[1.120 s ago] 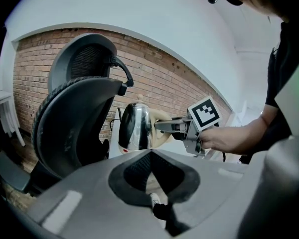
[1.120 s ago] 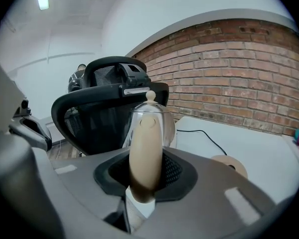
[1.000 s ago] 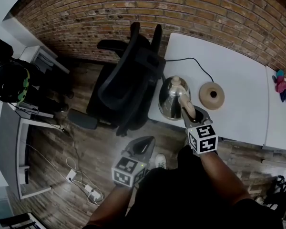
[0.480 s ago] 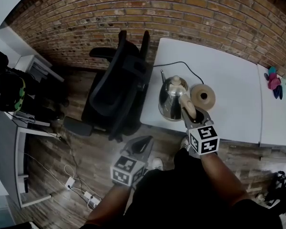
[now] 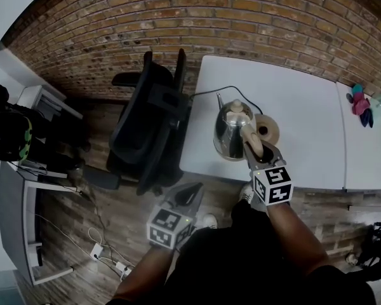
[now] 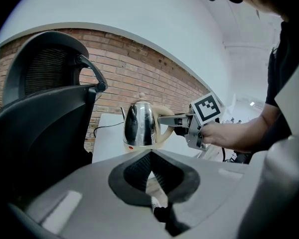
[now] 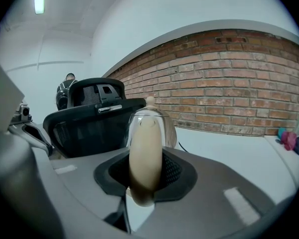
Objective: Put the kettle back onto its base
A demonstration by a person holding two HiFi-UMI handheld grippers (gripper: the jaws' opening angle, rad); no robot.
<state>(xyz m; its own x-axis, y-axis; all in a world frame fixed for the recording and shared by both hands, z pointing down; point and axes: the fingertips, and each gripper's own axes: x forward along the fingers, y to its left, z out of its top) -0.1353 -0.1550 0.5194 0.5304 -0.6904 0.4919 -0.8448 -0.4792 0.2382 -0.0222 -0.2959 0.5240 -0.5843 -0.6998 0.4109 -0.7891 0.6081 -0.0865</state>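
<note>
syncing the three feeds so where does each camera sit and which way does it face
Head view: on the person's head, looking steeply down at the table, kettle, base and chair; both arms, left tool and right tool show.
Left gripper view: on the left tool, jaws together and empty, facing past the chair to the kettle; the person's right hand shows.
Right gripper view: on the right tool, jaws clamped on the kettle's handle, facing the brick wall.
Shared: all three show kettle and chair.

text: none readable | brands: none | numbers: none (square markers (image 5: 271, 184) carry only black-and-white patterns)
</note>
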